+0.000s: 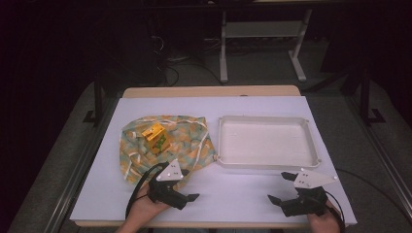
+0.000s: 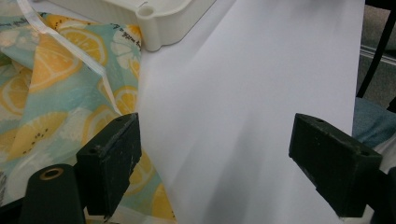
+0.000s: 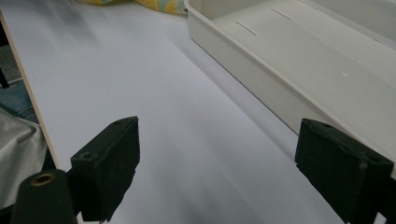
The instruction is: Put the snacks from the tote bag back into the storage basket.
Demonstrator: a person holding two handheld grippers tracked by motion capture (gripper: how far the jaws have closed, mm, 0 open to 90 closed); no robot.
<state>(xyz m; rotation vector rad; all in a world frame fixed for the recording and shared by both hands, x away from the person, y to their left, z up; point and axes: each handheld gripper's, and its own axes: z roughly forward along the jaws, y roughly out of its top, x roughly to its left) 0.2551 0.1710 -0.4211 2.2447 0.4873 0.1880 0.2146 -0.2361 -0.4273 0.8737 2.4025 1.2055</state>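
No words or numbers can be read anywhere. The small yellow and green box [image 1: 156,136] on the lemon cloth [image 1: 187,141] has some print on it, but it is too small and blurry to read

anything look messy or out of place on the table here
Only the lemon-print cloth stands out: it lies crumpled and bunched rather than flat, with a small yellow box sitting on it, tilted. The white tray sits square and empty. Both tongs, left and right, are open, holding nothing.

printed cloth [image 1: 167,145] (lemon pattern); tray [image 1: 266,162] glossy plastic
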